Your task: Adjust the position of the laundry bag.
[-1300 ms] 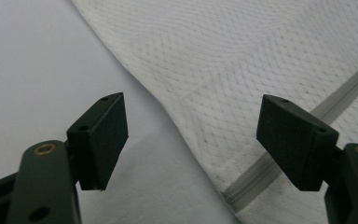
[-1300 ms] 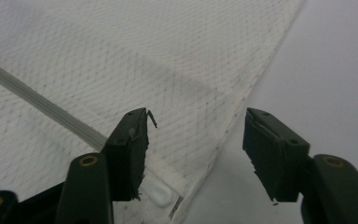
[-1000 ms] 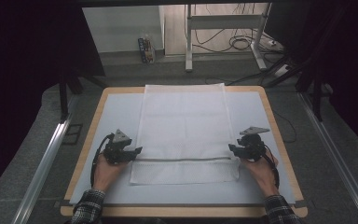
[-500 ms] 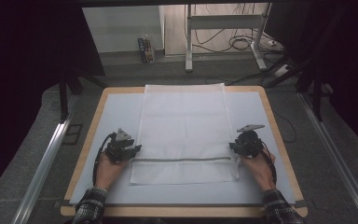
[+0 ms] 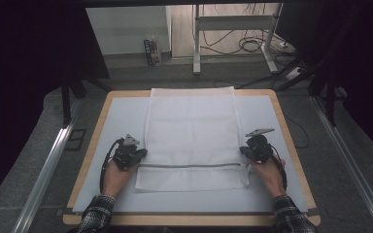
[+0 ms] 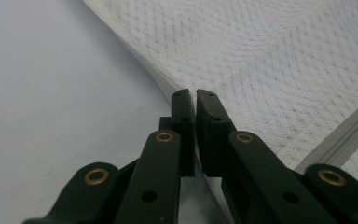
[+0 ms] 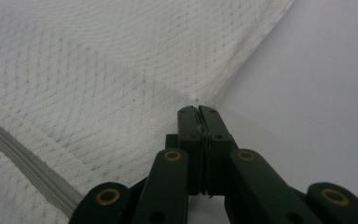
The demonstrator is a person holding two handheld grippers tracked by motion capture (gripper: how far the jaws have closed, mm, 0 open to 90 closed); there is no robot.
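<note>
We are pinching the white mesh bag [image 5: 192, 131] at its 2 side edges, just above its grey zipper [image 5: 189, 166]. Our left gripper [image 6: 189, 100] and right gripper [image 7: 198, 111] have just been closing and are clamping the fabric. The bag is lying flat, mid-mat [image 5: 121, 116].

A white mesh laundry bag [image 5: 190, 136] lies flat on the pale blue mat [image 5: 121, 114] that covers the wooden-edged table [image 5: 93, 145]. The left gripper [image 5: 143, 154] sits at the bag's left edge, the right gripper [image 5: 243, 150] at its right edge. A grey zipper strip [image 5: 189, 166] crosses the bag near its front end, between the two grippers.
</note>
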